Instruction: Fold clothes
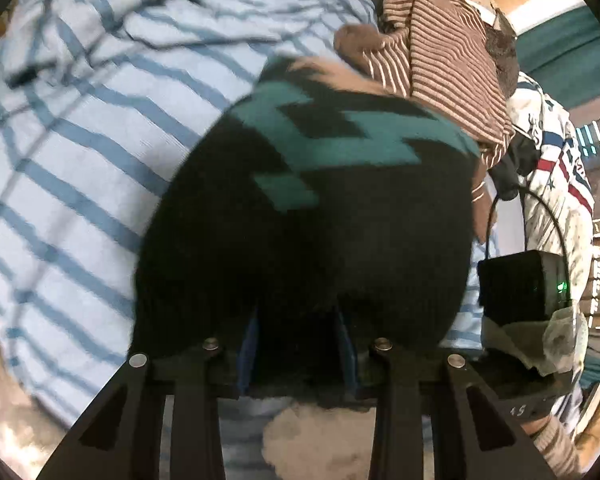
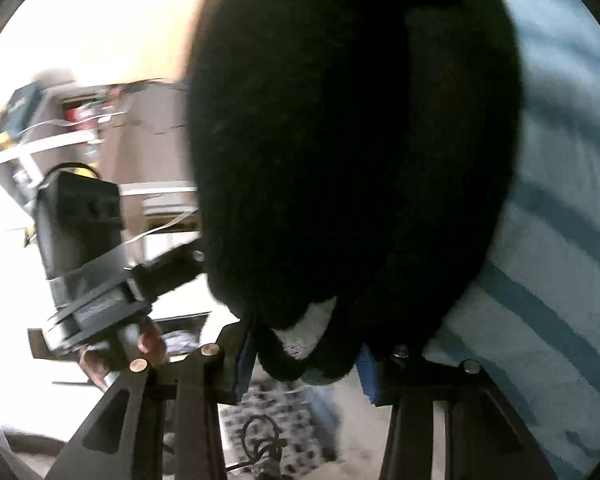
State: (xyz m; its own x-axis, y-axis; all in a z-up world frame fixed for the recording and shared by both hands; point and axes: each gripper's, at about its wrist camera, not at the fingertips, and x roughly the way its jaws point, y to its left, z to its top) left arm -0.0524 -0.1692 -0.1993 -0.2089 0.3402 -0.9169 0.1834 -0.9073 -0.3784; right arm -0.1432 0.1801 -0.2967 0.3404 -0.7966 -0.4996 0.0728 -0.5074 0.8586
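A black knit sweater [image 1: 320,220] with a teal pattern hangs bunched in front of both cameras. In the left wrist view my left gripper [image 1: 298,336] is shut on its dark lower edge, and the blue pads [image 1: 247,344] press the fabric from both sides. In the right wrist view the sweater [image 2: 352,140] fills the middle, blurred and dark. My right gripper [image 2: 306,364] is shut on a thick fold of it with a white label showing. The right gripper's body [image 1: 520,284] is close on the right, and the left gripper's body [image 2: 80,240] on the left with a hand [image 2: 150,340] under it.
A light blue striped bedsheet [image 1: 80,160] lies under and behind the sweater. A brown striped garment [image 1: 448,52] lies at the far end of the bed. A person's white patterned top [image 1: 556,168] is at the right. Shelves and boxes [image 2: 100,120] stand beyond the bed.
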